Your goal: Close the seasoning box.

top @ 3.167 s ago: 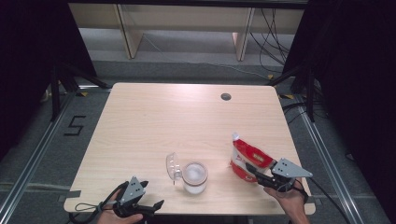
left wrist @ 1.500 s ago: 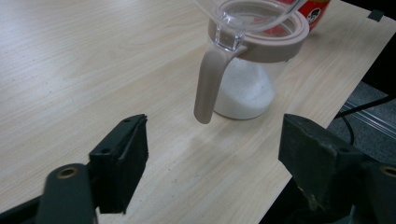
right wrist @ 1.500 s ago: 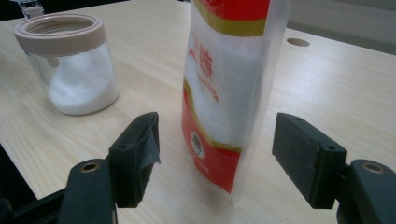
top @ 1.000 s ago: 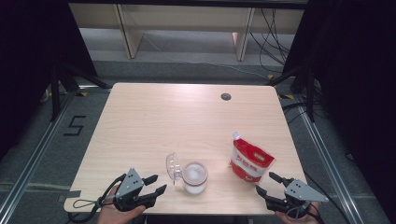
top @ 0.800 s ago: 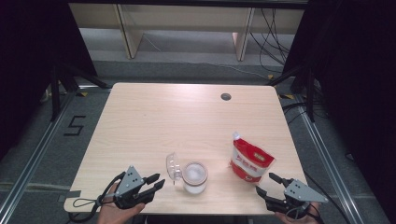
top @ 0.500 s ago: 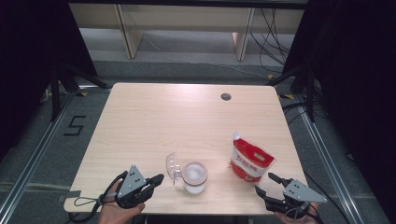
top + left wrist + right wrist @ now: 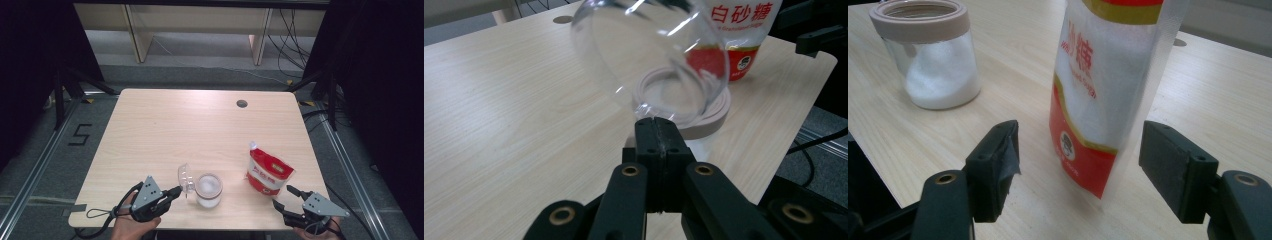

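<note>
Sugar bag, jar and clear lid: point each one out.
sugar bag (image 7: 268, 173), high view, front panel
jar (image 7: 933, 62), right gripper view, glass side
clear lid (image 7: 649, 47), left gripper view, dome

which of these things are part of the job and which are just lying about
Part of the job:
- jar of white grains
- clear lid, tipped open beside the jar
- sugar pouch, standing
- left gripper, shut at the lid
- right gripper, open facing the pouch

Just lying about:
- round hole in the table
- cables on the floor behind
</note>
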A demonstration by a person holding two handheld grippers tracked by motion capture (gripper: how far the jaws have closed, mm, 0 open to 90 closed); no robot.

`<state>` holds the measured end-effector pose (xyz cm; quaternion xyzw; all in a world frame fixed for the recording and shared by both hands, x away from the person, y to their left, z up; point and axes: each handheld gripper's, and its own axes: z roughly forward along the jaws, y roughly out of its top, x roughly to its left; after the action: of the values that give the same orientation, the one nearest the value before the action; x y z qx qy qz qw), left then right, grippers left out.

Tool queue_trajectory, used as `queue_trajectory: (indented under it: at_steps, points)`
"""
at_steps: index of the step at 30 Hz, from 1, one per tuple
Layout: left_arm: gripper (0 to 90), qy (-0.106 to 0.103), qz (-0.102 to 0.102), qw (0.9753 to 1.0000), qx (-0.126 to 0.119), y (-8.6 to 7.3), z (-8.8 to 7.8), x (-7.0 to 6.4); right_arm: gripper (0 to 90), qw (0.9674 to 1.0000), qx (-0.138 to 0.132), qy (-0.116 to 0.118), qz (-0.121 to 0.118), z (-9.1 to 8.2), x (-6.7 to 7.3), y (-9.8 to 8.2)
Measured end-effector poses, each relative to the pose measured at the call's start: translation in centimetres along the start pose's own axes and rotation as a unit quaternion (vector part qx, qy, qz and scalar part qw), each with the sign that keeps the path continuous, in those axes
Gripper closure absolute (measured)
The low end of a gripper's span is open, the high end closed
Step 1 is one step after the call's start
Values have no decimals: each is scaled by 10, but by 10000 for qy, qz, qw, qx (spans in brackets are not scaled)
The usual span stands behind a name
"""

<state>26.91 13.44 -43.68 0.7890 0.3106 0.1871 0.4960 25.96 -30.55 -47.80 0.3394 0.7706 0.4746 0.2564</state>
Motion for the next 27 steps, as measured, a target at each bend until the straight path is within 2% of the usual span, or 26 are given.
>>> queue_trajectory:
  at_steps: [4, 6, 7, 9, 11, 12, 13, 14, 15, 16, 19, 21, 23, 26, 27]
  points:
    - [892, 7, 15, 10000, 3, 1, 3, 1, 333, 10000, 31, -30, -21, -1, 0, 0]
    - [892, -27, -47, 10000, 2, 1, 4, 0, 333, 10000, 60, 13, 37, -1, 1, 0]
    - [892, -29, 30, 10000, -17, 2, 5, 1, 333, 9999, 71, 18, 75, -1, 1, 0]
    - [892, -19, 24, 10000, 16, 3, 6, 0, 334, 10000, 8, -21, -8, 0, 1, 1]
    - [892, -61, 30, 10000, -14, 3, 8, -1, 334, 9999, 47, -29, 92, -1, 2, 0]
    - [892, -76, 71, 9999, 2, 3, 9, -2, 334, 10000, 30, -23, 61, -1, 2, 1]
    - [892, -89, 10, 10000, -21, 3, 10, -4, 334, 10000, 28, -8, 16, -1, 1, 1]
    - [892, -101, 100, 9999, 23, 4, 11, -4, 334, 10000, 24, -9, 20, -1, 1, 1]
    - [891, -99, 38, 9999, 30, 4, 12, -5, 334, 10000, 25, -6, 15, -1, 1, 1]
    - [891, -137, 86, 9999, 5, 4, 13, -5, 334, 9999, 82, 9, 120, -1, 2, 1]
    - [888, -134, 123, 9998, 40, 4, 13, -5, 335, 10000, 16, -10, -20, -1, 1, 0]
    - [886, -144, 74, 9999, 6, 3, 13, -5, 335, 10000, 40, -5, 76, -1, 2, 1]
    - [879, -154, 141, 9998, 9, 4, 13, -4, 334, 10000, 13, -7, 9, -1, 1, 1]
    - [850, -163, 56, 9998, 14, 3, 12, -5, 335, 10000, 19, 7, 51, -1, 3, 1]
    - [834, -150, 98, 9998, 41, 4, 12, -4, 335, 10000, -5, 19, 46, 0, 3, 1]
